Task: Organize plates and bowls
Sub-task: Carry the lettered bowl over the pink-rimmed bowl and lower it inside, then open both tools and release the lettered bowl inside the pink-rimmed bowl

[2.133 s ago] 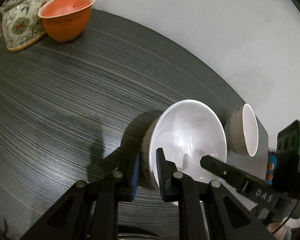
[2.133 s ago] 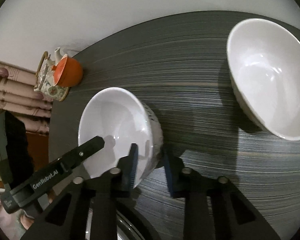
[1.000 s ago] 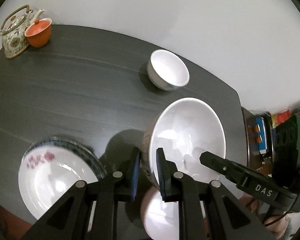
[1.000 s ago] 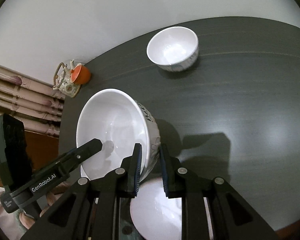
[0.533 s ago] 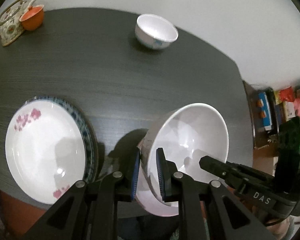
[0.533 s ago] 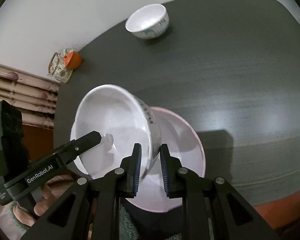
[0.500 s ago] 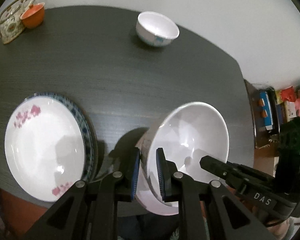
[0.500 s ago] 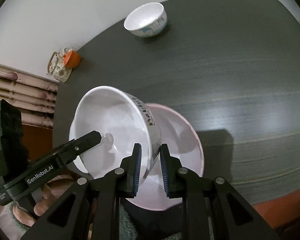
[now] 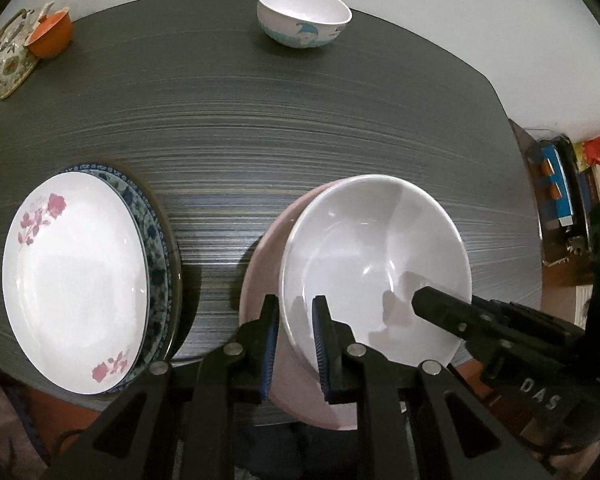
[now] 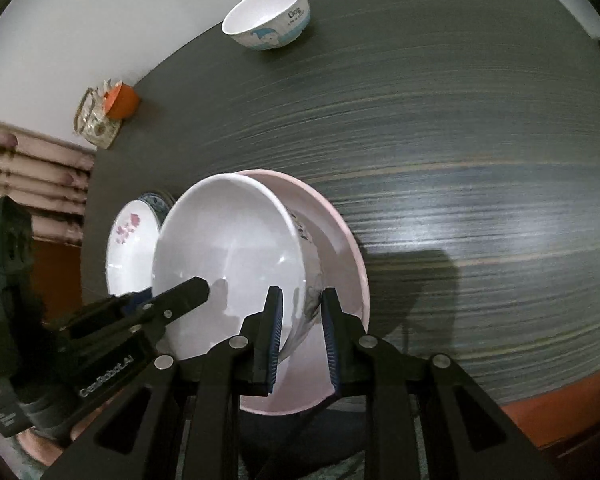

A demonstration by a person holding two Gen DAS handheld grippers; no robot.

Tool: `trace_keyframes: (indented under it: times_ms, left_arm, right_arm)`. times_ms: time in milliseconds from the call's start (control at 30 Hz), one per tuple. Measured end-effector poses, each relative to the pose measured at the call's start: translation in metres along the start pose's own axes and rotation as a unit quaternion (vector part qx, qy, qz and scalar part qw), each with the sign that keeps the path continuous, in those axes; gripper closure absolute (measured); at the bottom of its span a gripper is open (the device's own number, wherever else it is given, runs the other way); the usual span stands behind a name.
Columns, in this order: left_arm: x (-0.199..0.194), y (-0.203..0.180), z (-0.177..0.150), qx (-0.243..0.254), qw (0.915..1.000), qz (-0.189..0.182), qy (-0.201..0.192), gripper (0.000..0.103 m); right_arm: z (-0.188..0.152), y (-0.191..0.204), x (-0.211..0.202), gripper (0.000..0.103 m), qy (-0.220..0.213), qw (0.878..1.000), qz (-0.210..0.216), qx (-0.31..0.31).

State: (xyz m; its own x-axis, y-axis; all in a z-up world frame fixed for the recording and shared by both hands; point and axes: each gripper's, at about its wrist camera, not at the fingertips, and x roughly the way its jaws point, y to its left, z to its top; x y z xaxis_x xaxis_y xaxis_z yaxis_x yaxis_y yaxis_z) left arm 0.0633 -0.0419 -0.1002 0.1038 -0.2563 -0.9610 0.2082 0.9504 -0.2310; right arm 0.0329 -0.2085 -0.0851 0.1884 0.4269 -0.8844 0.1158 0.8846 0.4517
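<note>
On the dark striped counter (image 9: 300,128) I see, from left, a stack of plates (image 9: 76,280), then the big white bowl (image 9: 376,264) sitting in or just above the pink plate (image 9: 260,272). My left claw (image 9: 294,344) and right claw (image 10: 300,336) are each clamped on the bowl's rim. I judge I'm setting it down; next, settle it, release both, then fetch the small bowl (image 9: 304,14) at the far edge.

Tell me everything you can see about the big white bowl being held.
The big bowl is glossy white inside, like glazed ceramic, with a faint print on its outer wall. It is empty, tilted slightly, and sits in a wider pink bowl at the table's near edge. The left gripper and right gripper each pinch its rim.
</note>
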Motion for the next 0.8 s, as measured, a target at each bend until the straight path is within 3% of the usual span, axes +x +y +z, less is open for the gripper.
trace_keyframes:
  times_ms: [267, 800]
  left_arm:
    - [0.007, -0.013, 0.002, 0.011, 0.9996, 0.027, 0.001, 0.086]
    - [0.002, -0.001, 0.012, -0.014, 0.9998, 0.009, 0.013, 0.077]
  right_arm:
    - [0.003, 0.009, 0.008, 0.079, 0.004, 0.999, -0.034, -0.018]
    - [0.007, 0.007, 0.009, 0.075, 0.011, 1.0, -0.029, 0.0]
